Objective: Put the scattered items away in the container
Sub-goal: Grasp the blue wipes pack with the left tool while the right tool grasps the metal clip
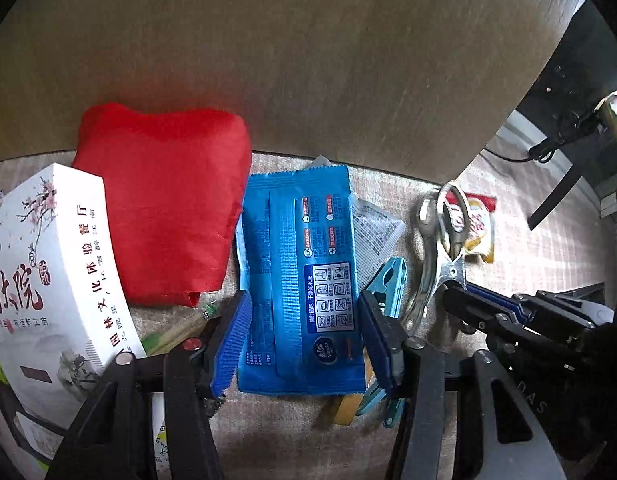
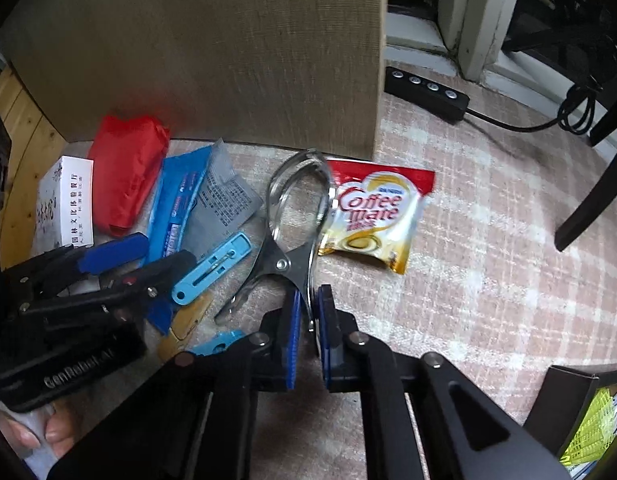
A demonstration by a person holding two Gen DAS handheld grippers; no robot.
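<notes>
- Left wrist view: the left gripper (image 1: 304,328) is seen at the lower centre, its jaws spread on either side of a blue wet-wipe packet (image 1: 298,276) that lies flat on the checked carpet (image 1: 540,256); contact between the pads and the packet cannot be made out.
- A red cloth pouch (image 1: 160,204) is seen at centre left, touching a white printed box (image 1: 48,280) cut off by the left edge.
- The right gripper (image 1: 454,294) enters from the lower right, its tips at a metal clamp (image 1: 440,248).
- A light-blue clip (image 1: 388,284) is partly hidden behind the left gripper's right finger.
- Right wrist view: the right gripper (image 2: 308,312) is shown at the lower centre, its jaws clenched on one handle of the metal clamp (image 2: 292,224).
- Only here is a Coffee Mate sachet (image 2: 368,216) shown whole, right of the clamp.
- A power strip (image 2: 426,94) is seen at the upper right.
- A dark container (image 2: 572,412) holding something yellow is cut off at the lower right corner.
- A grey sachet (image 2: 224,196) is partly covered by the blue packet (image 2: 178,204).
</notes>
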